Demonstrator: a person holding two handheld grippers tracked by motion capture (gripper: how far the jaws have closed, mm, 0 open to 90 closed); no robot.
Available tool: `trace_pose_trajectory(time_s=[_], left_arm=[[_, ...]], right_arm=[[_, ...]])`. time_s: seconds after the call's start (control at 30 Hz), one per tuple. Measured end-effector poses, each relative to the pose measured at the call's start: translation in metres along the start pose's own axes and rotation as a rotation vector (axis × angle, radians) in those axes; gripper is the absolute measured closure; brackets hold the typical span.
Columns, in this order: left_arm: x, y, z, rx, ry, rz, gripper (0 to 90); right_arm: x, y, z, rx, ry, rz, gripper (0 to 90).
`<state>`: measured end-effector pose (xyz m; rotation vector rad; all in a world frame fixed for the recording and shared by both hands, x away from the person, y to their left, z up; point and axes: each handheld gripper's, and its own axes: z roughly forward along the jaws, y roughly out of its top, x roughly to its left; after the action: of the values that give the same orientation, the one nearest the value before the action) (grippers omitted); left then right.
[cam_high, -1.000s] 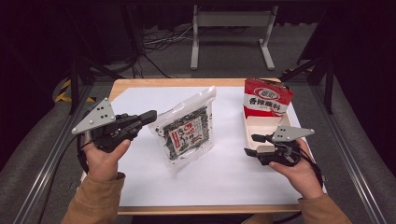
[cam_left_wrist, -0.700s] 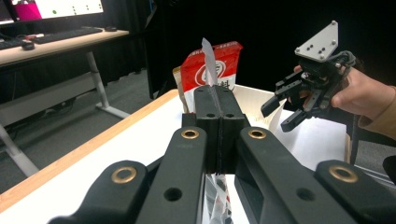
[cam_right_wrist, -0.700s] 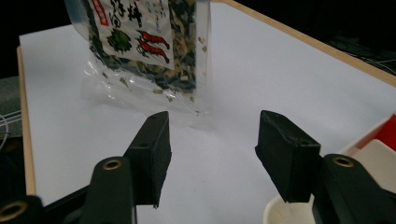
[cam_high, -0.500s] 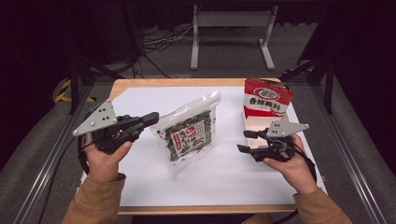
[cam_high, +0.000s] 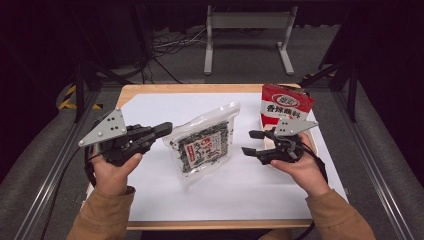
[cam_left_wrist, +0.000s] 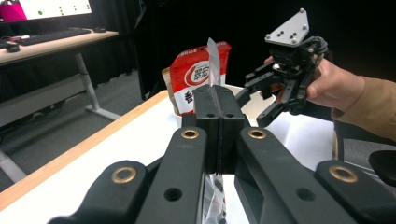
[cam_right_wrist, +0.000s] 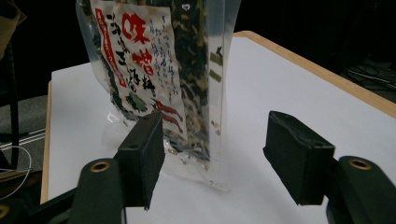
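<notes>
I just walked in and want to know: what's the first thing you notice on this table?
The clear bag of dark dried flakes in the middle of the white table catches the eye: the left gripper is shut on its edge, propping it up. The right gripper sits to its right with jaws open, just opened wider, nothing between them. Behind it at the far right stands a red snack bag.

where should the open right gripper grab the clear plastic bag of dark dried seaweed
Probably the flat sealed side edge of the clear plastic seaweed bag nearest the right gripper, coming in from the bag's right. The left gripper already pinches the opposite edge and props the bag up, so this thin seam faces the open jaws.
</notes>
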<state>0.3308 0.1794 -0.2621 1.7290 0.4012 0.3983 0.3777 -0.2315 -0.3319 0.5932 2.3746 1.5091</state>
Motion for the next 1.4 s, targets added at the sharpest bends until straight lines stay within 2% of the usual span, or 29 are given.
trace_pose_trajectory(time_s=[0.23,0.57,0.7,0.83,1.03,1.2,1.4], left_arm=[[0.000,0.000,0.000,0.000,-0.010,-0.004,90.0],[0.001,0.000,0.000,-0.003,-0.019,-0.003,90.0],[0.001,0.000,0.000,-0.004,-0.022,-0.004,90.0],[0.001,-0.001,0.000,-0.006,-0.030,-0.006,90.0],[0.000,-0.001,0.001,-0.009,-0.035,-0.010,90.0],[0.001,-0.001,0.001,-0.014,-0.041,-0.018,90.0],[0.003,-0.002,0.001,-0.015,-0.040,-0.018,90.0]], right_arm=[[-0.002,0.013,0.012,-0.011,0.015,-0.021,35.0],[-0.005,0.023,0.027,0.003,0.038,-0.039,33.2],[-0.006,0.025,0.035,0.007,0.045,-0.046,32.0],[-0.005,0.028,0.043,0.008,0.072,-0.060,30.8],[-0.008,0.030,0.053,0.013,0.093,-0.052,30.0],[-0.005,0.031,0.062,0.026,0.114,-0.075,28.1],[-0.003,0.033,0.069,0.027,0.123,-0.075,28.0]])
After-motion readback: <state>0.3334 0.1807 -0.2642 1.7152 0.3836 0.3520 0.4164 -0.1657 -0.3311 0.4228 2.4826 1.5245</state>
